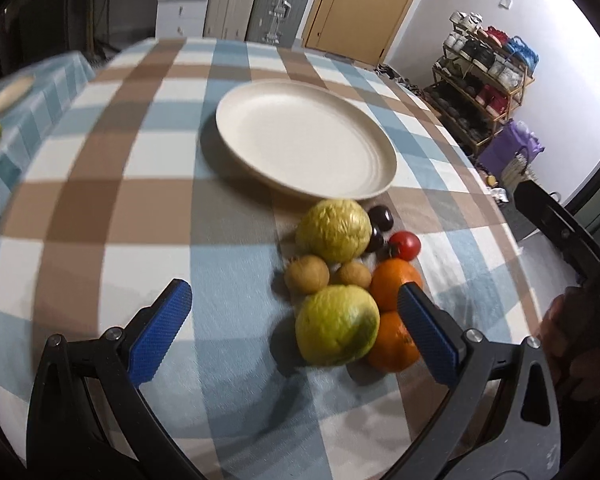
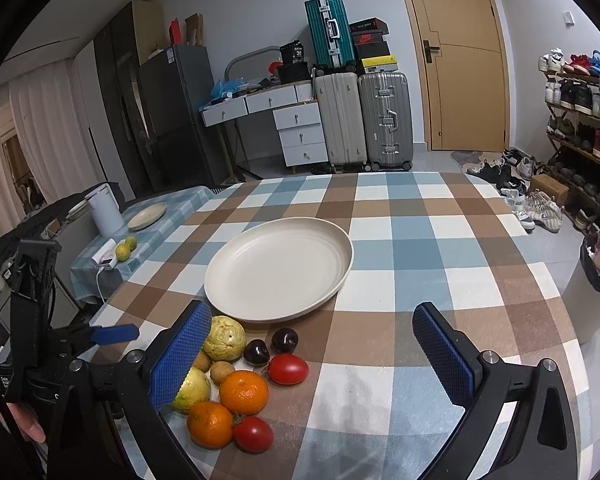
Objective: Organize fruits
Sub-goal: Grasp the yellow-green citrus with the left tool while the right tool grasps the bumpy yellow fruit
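Right now both grippers hover over the checked tablecloth [image 2: 440, 240] with nothing in them. The left gripper [image 1: 296, 328] has its blue pads [image 1: 160, 332] spread wide, and the near yellow-green fruit [image 1: 337, 325] sits between them, untouched. The right gripper [image 2: 312, 356] is spread just as wide, above bare cloth beside the pile. All the fruit lies clustered just in front of the cream plate [image 2: 340, 240]: two oranges [image 2: 244, 392], two red tomatoes [image 2: 288, 369], two dark plums [image 2: 285, 340], two small brown fruits [image 1: 306, 274] and a second yellow-green fruit [image 1: 334, 230] nearest the plate's rim.
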A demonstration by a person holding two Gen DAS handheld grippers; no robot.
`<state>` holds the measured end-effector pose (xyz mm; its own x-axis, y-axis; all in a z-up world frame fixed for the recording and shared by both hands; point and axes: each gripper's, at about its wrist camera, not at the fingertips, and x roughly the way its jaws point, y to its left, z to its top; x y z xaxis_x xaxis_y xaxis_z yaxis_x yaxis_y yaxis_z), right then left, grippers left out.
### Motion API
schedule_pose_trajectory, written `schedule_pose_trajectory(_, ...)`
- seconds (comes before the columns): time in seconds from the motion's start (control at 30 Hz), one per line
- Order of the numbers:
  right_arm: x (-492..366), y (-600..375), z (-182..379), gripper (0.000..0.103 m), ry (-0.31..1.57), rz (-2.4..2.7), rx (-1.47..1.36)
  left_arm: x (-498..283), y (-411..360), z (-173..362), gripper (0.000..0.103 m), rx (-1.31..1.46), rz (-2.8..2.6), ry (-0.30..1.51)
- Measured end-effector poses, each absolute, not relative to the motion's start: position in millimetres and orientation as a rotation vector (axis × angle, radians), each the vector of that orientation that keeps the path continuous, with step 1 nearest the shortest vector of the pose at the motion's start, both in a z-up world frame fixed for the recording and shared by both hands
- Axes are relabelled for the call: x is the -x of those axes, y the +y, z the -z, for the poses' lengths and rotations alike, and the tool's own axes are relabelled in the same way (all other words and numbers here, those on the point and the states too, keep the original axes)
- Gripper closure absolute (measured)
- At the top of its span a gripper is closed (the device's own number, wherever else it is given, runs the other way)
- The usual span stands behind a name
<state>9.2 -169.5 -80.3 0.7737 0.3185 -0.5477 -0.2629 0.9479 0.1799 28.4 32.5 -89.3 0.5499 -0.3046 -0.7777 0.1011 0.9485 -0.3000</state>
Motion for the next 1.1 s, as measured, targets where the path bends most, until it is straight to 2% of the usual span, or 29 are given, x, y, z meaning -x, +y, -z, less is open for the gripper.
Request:
schedule_pose_trajectory(0.17, -8.7, -167.0, 81.6, 0.000, 0.617, -0.313, -0.087, -31.8, 37.5, 105.2, 0.004, 0.316, 0.298, 1.017)
schedule_pose_trajectory(0.33, -8.0, -165.2, 81.6, 0.000, 0.621, -0.311, -0.081, -34.7, 36.8, 113.2, 0.017, 0.344, 0.338, 1.048)
schedule_pose_trajectory(0.4, -7.8, -164.1, 82.1, 0.000, 0.623, -0.311, -0.080, -35.7, 34.8, 114.3, 0.032, 0.354, 0.377, 1.054)
schedule_pose_trajectory(0.43, -7.9, -164.0, 82.2, 0.000, 0.624, -0.311, -0.079, -33.8, 34.7, 114.2, 0.034, 0.363, 0.391, 1.057)
schedule_pose_trajectory(0.47, -7.8, -163.5, 82.5, 0.000, 0.625, -0.310, -0.077, -33.9, 34.8, 113.9, 0.042, 0.374, 0.405, 1.055)
schedule_pose_trajectory(0.5, -7.7, -163.4, 82.7, 0.000, 0.626, -0.310, -0.077, -35.3, 34.3, 114.1, 0.056, 0.399, 0.442, 1.058)
schedule_pose_trajectory(0.83, -8.9, -157.3, 85.8, 0.000, 0.647, -0.324, -0.060, -38.3, 31.3, 110.0, 0.058, 0.396, 0.473, 1.045)
schedule_pose_trajectory(1.1, -17.9, -146.6, 88.8, 0.000, 0.687, -0.388, -0.063, -27.0, 60.4, 87.5, 0.058, 0.368, 0.449, 0.971)
